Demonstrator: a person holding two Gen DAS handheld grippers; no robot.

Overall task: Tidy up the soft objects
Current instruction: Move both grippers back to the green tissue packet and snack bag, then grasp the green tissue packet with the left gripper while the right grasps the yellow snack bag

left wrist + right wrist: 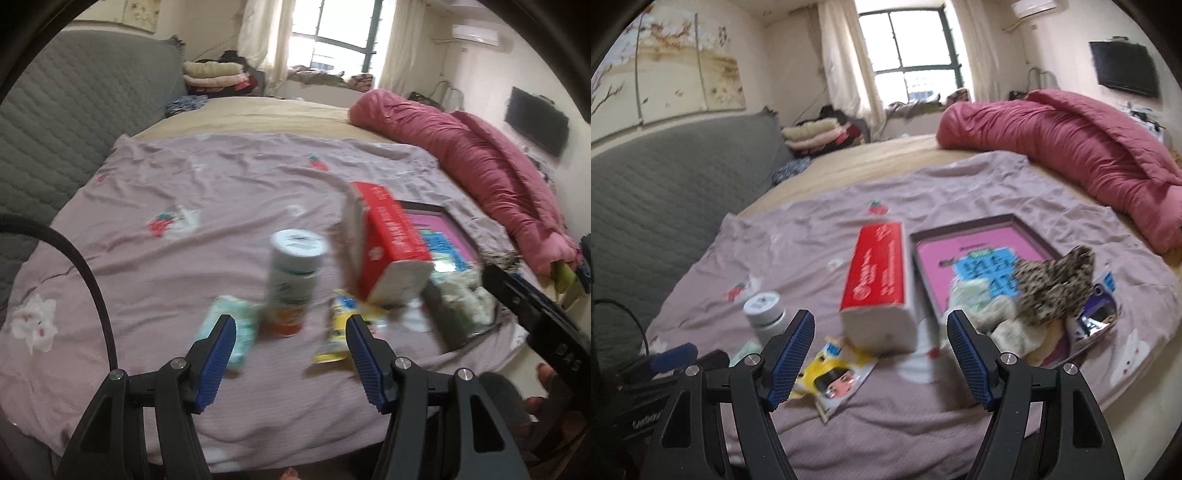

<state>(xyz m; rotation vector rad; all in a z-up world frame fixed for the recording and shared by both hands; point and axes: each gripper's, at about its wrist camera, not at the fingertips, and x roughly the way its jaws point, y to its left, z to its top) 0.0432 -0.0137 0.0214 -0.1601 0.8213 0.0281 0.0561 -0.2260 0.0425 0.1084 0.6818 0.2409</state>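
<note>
A red and white tissue pack (pixel 388 251) (pixel 877 284) lies on the mauve sheet (pixel 184 184) (pixel 960 376). To its right is a dark-rimmed tray (pixel 964 229) (pixel 424 206) with a pink bottom, holding pale cloths (pixel 982 306) (pixel 465 295) and a leopard-print cloth (pixel 1056 284). A white bottle (pixel 293 280) (pixel 764 310), a pale green packet (pixel 232 328) and a yellow packet (pixel 338 328) (pixel 834 376) lie near the front. My left gripper (pixel 291 354) is open and empty, short of the bottle. My right gripper (pixel 881 350) is open and empty, short of the tissue pack.
A rolled pink quilt (pixel 480 166) (pixel 1071 147) lies along the bed's right side. A grey quilted headboard (pixel 74 122) (pixel 665 199) stands at the left. A shiny purple packet (pixel 1097 310) sits at the tray's right edge. Folded bedding (pixel 214 74) is stacked at the back.
</note>
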